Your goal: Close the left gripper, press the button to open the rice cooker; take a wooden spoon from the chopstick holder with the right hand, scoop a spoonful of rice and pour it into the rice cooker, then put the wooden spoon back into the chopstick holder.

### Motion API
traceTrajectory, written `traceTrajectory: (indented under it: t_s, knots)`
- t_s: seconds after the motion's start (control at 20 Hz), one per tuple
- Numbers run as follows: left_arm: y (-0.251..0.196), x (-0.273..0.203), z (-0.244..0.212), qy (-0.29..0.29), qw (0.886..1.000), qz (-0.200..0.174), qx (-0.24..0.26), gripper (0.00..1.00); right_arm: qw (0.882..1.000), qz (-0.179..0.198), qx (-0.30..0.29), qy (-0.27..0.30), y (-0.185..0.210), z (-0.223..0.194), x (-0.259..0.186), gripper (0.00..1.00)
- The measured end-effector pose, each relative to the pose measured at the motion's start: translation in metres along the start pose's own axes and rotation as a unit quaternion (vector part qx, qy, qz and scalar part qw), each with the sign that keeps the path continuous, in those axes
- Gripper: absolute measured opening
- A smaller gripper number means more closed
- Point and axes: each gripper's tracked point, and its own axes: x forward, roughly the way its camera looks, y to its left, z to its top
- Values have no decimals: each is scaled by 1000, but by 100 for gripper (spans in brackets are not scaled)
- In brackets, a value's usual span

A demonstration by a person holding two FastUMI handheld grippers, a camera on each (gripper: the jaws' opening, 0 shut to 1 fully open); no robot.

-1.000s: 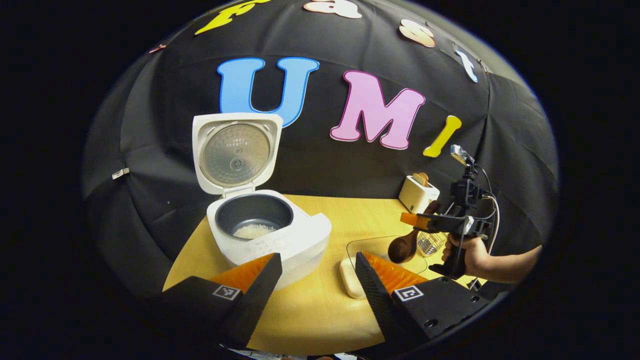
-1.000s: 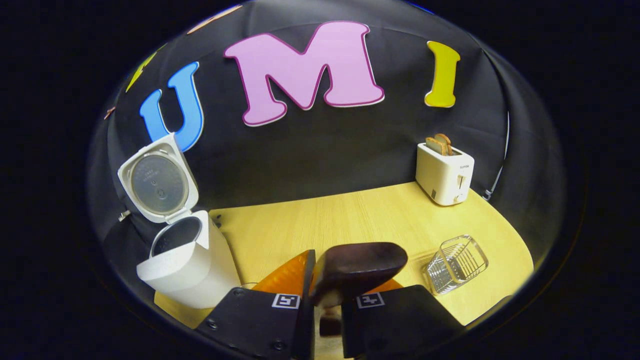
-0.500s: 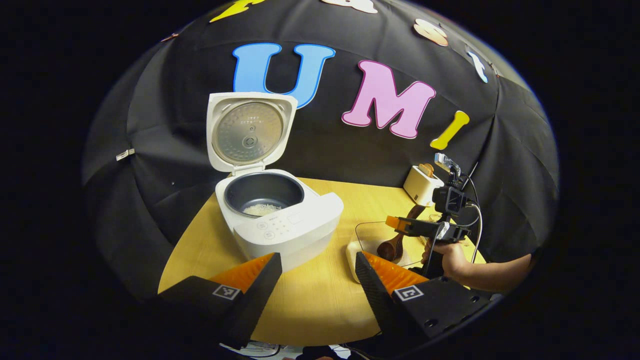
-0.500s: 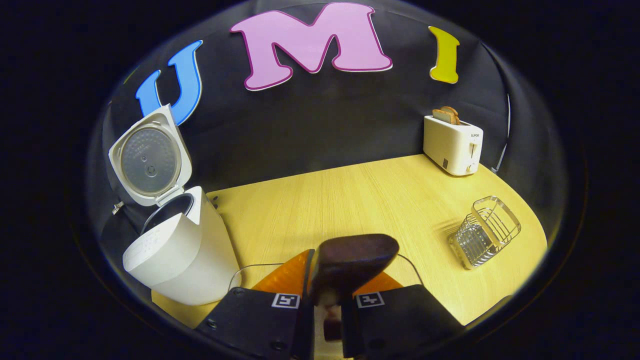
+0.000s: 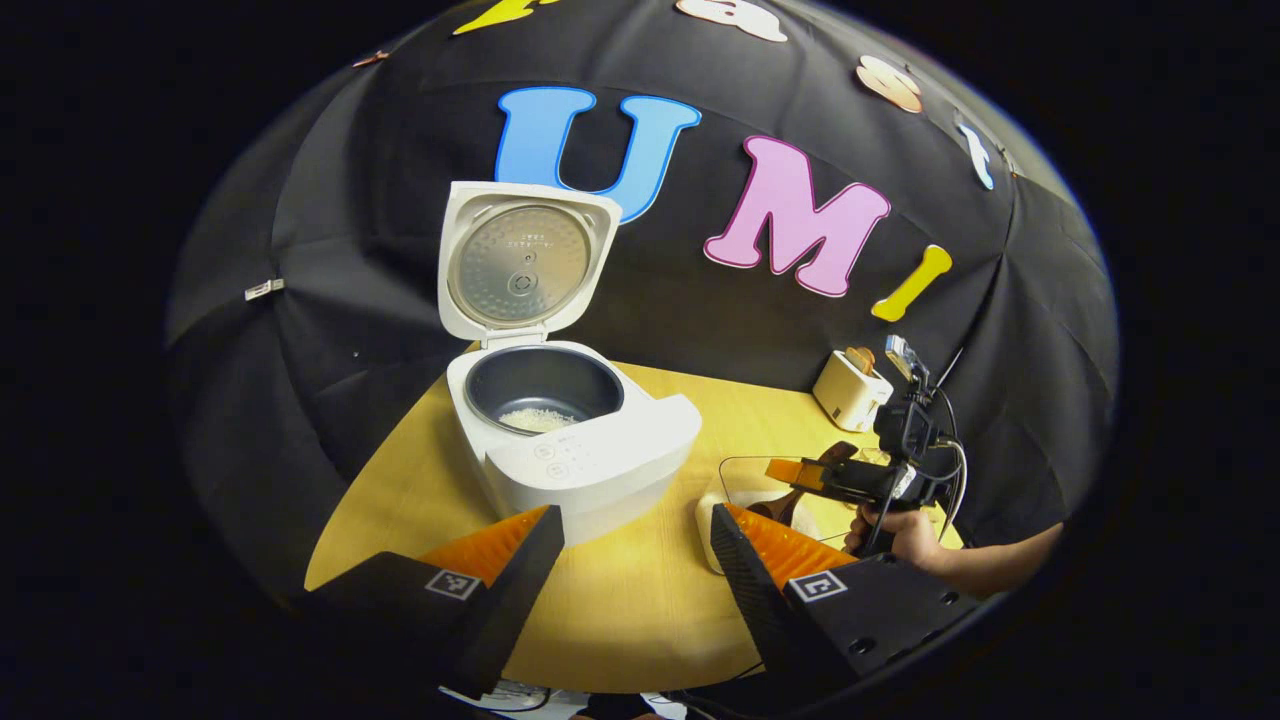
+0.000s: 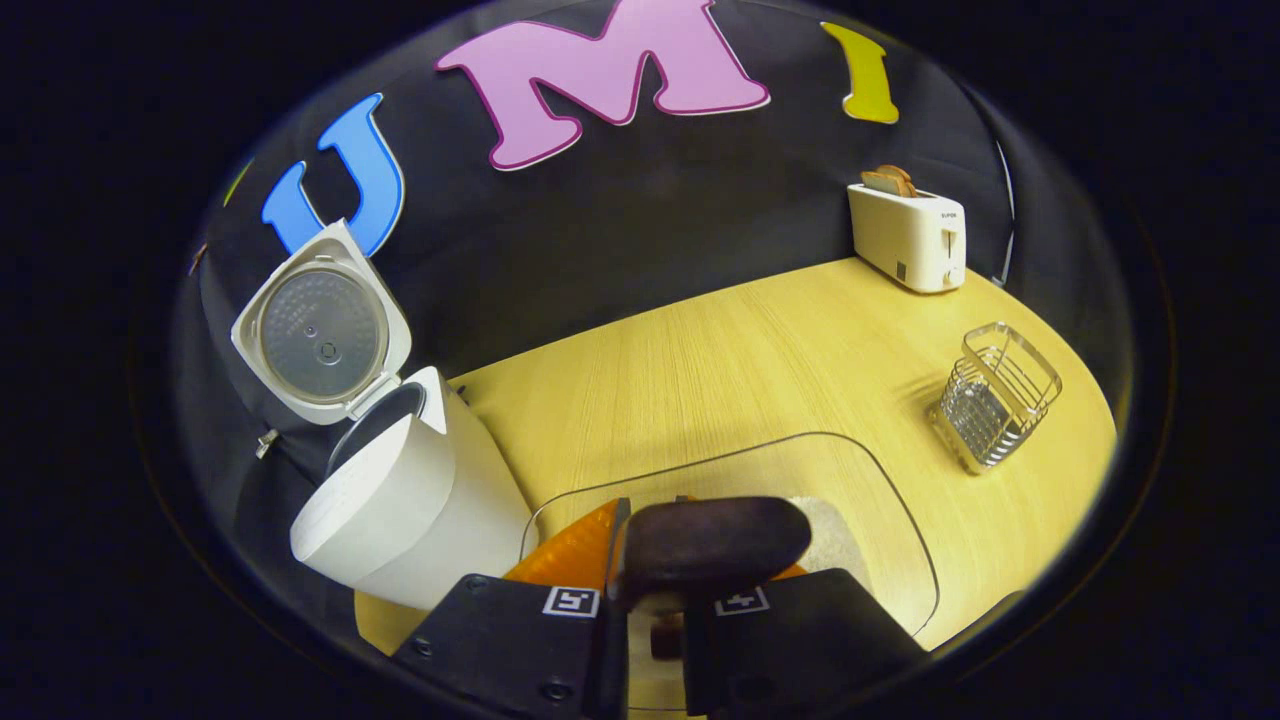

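Right gripper (image 6: pixel 655 600) — fingers clamped on the wooden spoon (image 6: pixel 712 545), its dark bowl riding just ahead of the tips, directly over the clear rice container (image 6: pixel 905 530); white rice (image 6: pixel 835 530) shows beside the bowl. From the left gripper view the same tool, held by a hand (image 5: pixel 895 530), dips the spoon into that container near the table's right side.

Left gripper (image 5: pixel 635 555) — jaws spread apart, gripping nothing, hovering above the table (image 5: pixel 620 600) in front of the rice cooker (image 5: pixel 575 440).

Rice cooker — lid (image 5: pixel 525 265) up, some rice already lying in the inner pot.

Risks, as judged:
- Spoon overfilled or tipped during the carry — grains scatter on the table between container and cooker.
- Handle twisting in the clamp, since only 2 narrow fingers hold it.
- Spoon knocking the container's thin wall and shifting it.
- Chopstick holder (image 6: pixel 1000 395) stands well apart and looks light; a careless return could topple it.

Count: 2 grippers, 1 spoon, 1 cooker, 1 container, 1 holder, 1 toaster (image 6: pixel 905 235).
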Motion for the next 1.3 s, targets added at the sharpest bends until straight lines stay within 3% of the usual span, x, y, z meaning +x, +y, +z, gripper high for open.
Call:
traceTrajectory:
  t_s: [0.4,0.55,0.75,1.05,1.3]
  knots:
    - [-2,-10,0,-5,1000,3,-8,96,997,38,62,31,26,-6,-9,14]
    - [-3,-12,1,-6,1000,4,-5,92,994,42,93,33,19,1,-15,14]
    - [0,-14,4,-9,1000,8,-2,95,985,50,165,28,6,18,-24,14]
    - [2,-13,6,-9,1000,13,3,96,980,50,194,0,-11,45,-37,14]
    - [3,-12,11,-16,1000,11,13,95,966,59,252,-11,-19,68,-46,14]
